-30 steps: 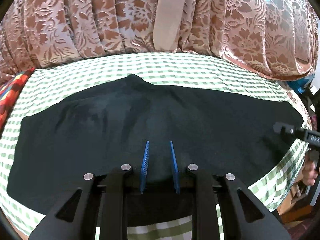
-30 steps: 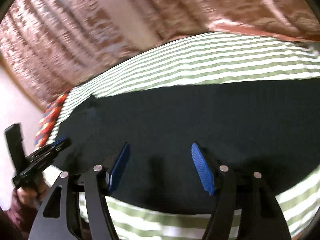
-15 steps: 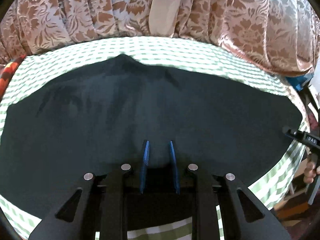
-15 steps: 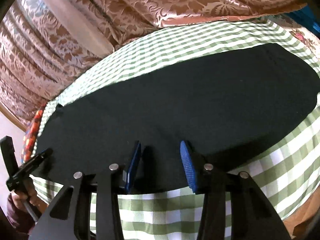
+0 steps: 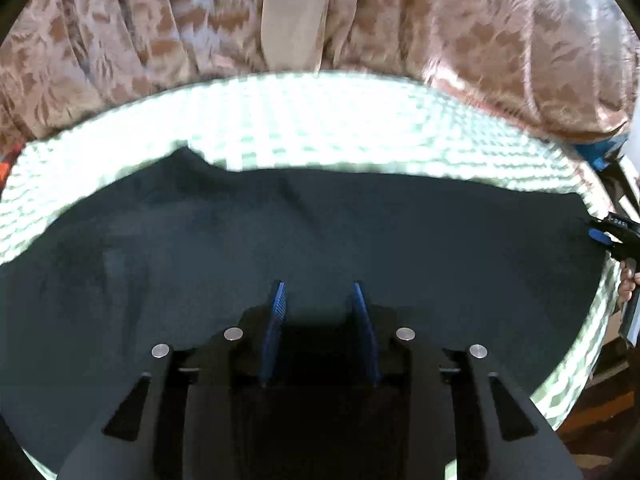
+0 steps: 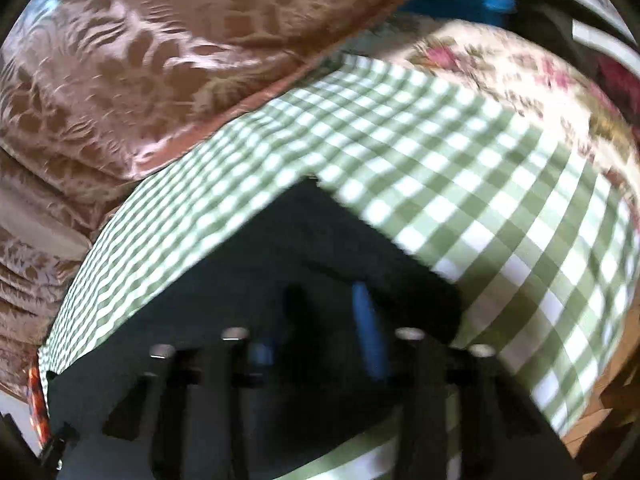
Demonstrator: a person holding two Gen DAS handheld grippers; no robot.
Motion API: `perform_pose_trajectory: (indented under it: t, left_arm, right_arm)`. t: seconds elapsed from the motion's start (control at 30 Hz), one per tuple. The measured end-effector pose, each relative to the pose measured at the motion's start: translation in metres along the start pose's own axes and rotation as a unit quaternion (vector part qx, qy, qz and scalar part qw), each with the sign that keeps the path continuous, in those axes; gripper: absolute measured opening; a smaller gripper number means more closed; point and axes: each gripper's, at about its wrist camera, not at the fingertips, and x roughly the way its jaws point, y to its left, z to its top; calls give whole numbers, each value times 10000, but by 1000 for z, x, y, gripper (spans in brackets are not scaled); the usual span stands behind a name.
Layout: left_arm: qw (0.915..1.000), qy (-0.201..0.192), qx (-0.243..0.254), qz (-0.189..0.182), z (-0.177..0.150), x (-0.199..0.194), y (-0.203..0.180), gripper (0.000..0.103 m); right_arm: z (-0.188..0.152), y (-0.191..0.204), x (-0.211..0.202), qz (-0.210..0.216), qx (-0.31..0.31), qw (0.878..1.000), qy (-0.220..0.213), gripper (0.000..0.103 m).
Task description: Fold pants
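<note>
Dark pants (image 5: pixel 320 232) lie flat, folded lengthwise, across a green-and-white checked bedsheet (image 5: pixel 312 120). My left gripper (image 5: pixel 318 300) hovers low over the near middle of the pants, blue fingers apart and empty. My right gripper (image 6: pixel 332 312) is over the right end of the pants (image 6: pixel 288 264), near the hem corner, its blue fingers apart with nothing between them; the view is blurred. The right gripper also shows in the left wrist view (image 5: pixel 612 236) at the pants' right edge.
A brown floral curtain (image 5: pixel 480 32) hangs behind the bed. A floral cover (image 6: pixel 520 64) lies past the sheet's right end. The bed's edge drops off at the right (image 5: pixel 580 380). A red patterned cloth (image 6: pixel 38 400) lies at the far left.
The left gripper has moved forward and lower over the pants. The right gripper has swung right, to the hem end of the pants, and its fingers have narrowed.
</note>
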Motion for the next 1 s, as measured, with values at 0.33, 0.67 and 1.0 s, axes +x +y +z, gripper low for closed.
perform_pose_trajectory:
  t: [0.33, 0.67, 1.0]
  left_arm:
    - [9993, -190, -313, -103, -3, -5, 5, 36]
    - [9976, -271, -618, -179, -15, -22, 17, 36]
    - [9967, -287, -638, -413, -28, -37, 27, 36]
  right_arm:
    - [-26, -40, -65, 1252, 995, 9869, -208, 57]
    - [-37, -57, -39, 1573, 1758, 9718, 21, 50]
    - [-16, -35, -47, 1581, 1392, 9773, -213, 17]
